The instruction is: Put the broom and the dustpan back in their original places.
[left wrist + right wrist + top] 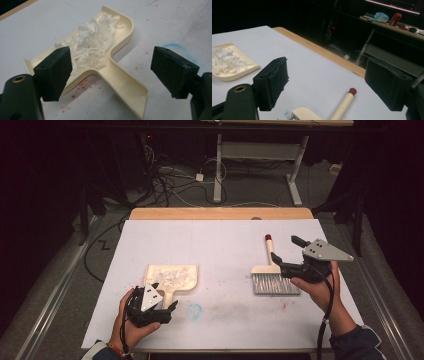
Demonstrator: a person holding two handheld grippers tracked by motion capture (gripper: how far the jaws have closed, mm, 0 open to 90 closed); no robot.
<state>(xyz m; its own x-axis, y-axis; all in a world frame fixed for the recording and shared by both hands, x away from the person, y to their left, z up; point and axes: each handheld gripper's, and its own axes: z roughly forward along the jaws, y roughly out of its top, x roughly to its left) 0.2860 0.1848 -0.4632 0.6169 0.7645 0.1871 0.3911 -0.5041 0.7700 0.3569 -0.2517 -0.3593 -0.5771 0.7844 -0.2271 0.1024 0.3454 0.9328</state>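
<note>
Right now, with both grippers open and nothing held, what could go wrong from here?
1. The dustpan holds a loose heap of paper shreds. If the left gripper, open around its handle, lifts it tilted, shreds may spill.
2. The right gripper stands open above the brush; closing near the red-tipped end of the handle could let the bristle head swing.

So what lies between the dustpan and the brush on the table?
High view: between dustpan and brush nothing stands, just the white table cover.
</note>
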